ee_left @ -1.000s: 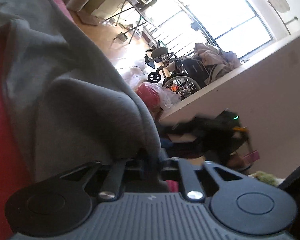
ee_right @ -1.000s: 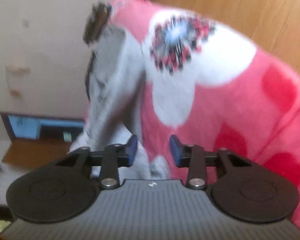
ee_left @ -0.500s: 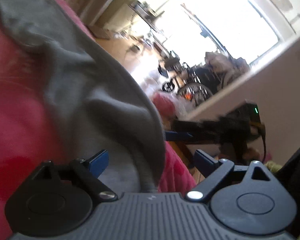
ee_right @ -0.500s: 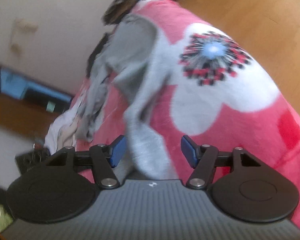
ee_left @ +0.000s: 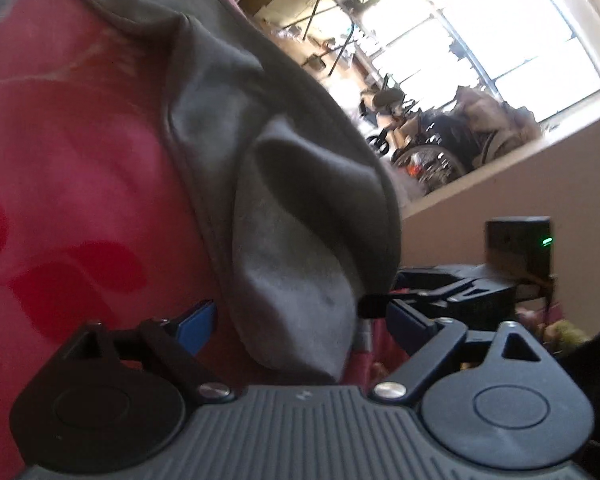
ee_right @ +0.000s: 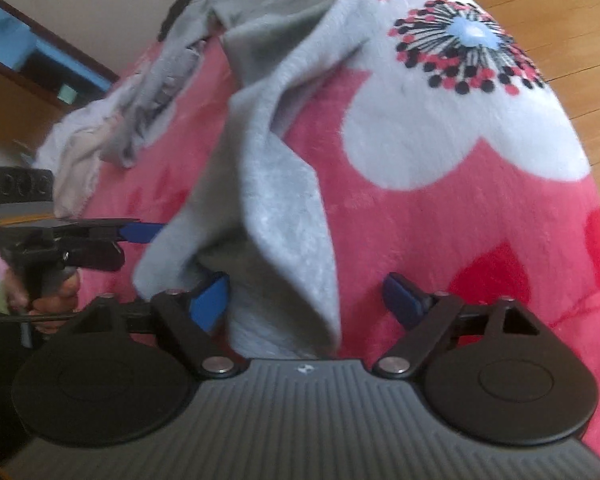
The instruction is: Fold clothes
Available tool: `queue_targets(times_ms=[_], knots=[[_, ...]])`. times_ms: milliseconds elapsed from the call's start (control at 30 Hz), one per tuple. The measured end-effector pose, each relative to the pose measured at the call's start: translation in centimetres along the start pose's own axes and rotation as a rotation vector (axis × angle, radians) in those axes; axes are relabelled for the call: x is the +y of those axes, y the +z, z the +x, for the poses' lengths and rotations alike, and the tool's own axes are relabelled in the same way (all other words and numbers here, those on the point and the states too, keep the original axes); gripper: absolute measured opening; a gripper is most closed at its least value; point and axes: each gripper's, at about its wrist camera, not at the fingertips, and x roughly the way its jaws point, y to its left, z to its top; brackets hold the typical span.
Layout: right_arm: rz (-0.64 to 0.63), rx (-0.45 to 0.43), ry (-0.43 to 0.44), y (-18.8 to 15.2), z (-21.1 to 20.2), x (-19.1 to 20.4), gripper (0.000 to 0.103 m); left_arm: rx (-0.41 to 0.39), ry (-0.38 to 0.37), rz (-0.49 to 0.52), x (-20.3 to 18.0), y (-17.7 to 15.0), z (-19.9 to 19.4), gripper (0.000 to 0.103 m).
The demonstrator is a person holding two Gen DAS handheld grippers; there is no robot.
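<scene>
— On the bed, what lies there?

— A grey garment [ee_right: 276,184] lies on a pink blanket [ee_right: 440,216] with a big white flower print. Its long axis runs from the right gripper [ee_right: 306,300] away toward the far end of the bed, where it meets a small heap of other clothes [ee_right: 112,136] by the wall.

— Which end points to the camera?

— The near end. It is a loose fold, and it lies between the blue fingers [ee_right: 210,300] of the right gripper. The jaws stand wide apart and do not pinch the cloth.

— And the left gripper?

— The left gripper [ee_left: 300,324] has its jaws apart too. The same grey cloth [ee_left: 284,216] lies bunched between them, with its hem running up and away along the blanket. In the right wrist view, I see this gripper at the left edge, and a hand [ee_right: 52,296] holds its handle.

— What is behind?

— A wooden floor [ee_right: 540,20] beside the bed, and in the left wrist view a bright window [ee_left: 500,28] and a wheelchair [ee_left: 436,148], a little blurred.
</scene>
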Motion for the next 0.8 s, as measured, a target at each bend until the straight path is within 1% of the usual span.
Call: queue_targets(times_ms=[33, 67, 100, 133, 167, 200, 233, 333, 433, 467, 533, 567, 633, 667, 733, 767, 800], knots=[[-0.012, 0.012, -0.021, -0.2, 0.3, 0.1, 0.056, 0.028, 0.021, -0.002, 0.1, 0.0, 0.5, 0.058], [-0.023, 0.023, -0.042, -0.3, 0.6, 0.2, 0.041, 0.058, 0.035, -0.012, 0.2, 0.1, 1.1, 0.042], [-0.032, 0.031, -0.060, -0.5, 0.8, 0.3, 0.032, 0.080, 0.043, -0.022, 0.3, 0.1, 1.5, 0.022], [-0.025, 0.025, -0.061, -0.4, 0.6, 0.2, 0.014, 0.092, 0.052, -0.023, 0.4, 0.1, 1.6, 0.015], [-0.015, 0.021, -0.060, -0.3, 0.1, 0.2, 0.008, 0.096, 0.055, -0.017, 0.3, 0.2, 1.5, 0.014], [-0.007, 0.017, -0.060, -0.2, -0.5, 0.1, 0.006, 0.096, 0.039, -0.018, 0.2, 0.3, 1.1, 0.013], [-0.004, 0.011, -0.062, 0.0, -1.3, 0.0, 0.003, 0.103, -0.004, -0.037, 0.3, 0.4, 0.6, 0.012], [0.017, -0.030, -0.066, 0.9, -5.0, -0.9, 0.003, 0.138, -0.174, -0.153, 0.5, 0.7, -0.9, 0.012], [0.069, -0.069, -0.061, 1.6, -8.4, -2.7, 0.003, 0.178, -0.253, -0.176, 0.0, 0.8, -1.0, 0.012], [0.090, -0.077, -0.058, 1.9, -9.3, -3.4, 0.003, 0.203, -0.263, -0.183, -0.1, 0.7, -0.4, 0.011], [0.126, -0.047, -0.056, 2.1, -9.6, -4.9, 0.003, 0.256, -0.277, -0.197, -0.3, 0.4, 1.0, 0.011], [0.136, -0.023, -0.065, 2.1, -9.5, -5.5, 0.003, 0.279, -0.254, -0.182, -0.4, 0.3, 1.8, 0.011], [0.135, 0.044, -0.115, 1.9, -8.3, -6.6, 0.003, 0.324, -0.214, -0.145, -0.8, -0.2, 3.6, 0.011], [0.140, 0.076, -0.138, 1.7, -7.6, -7.3, 0.003, 0.350, -0.203, -0.146, -0.8, -0.5, 4.3, 0.013], [0.143, 0.132, -0.187, 1.2, -6.4, -8.4, 0.003, 0.375, -0.209, -0.135, -1.1, -0.9, 5.1, 0.017], [0.150, 0.151, -0.205, 0.9, -5.9, -8.9, 0.003, 0.371, -0.208, -0.116, -1.4, -1.0, 4.9, 0.023], [0.153, 0.165, -0.220, 0.7, -5.6, -9.3, 0.003, 0.362, -0.205, -0.090, -1.5, -0.9, 4.5, 0.031]])
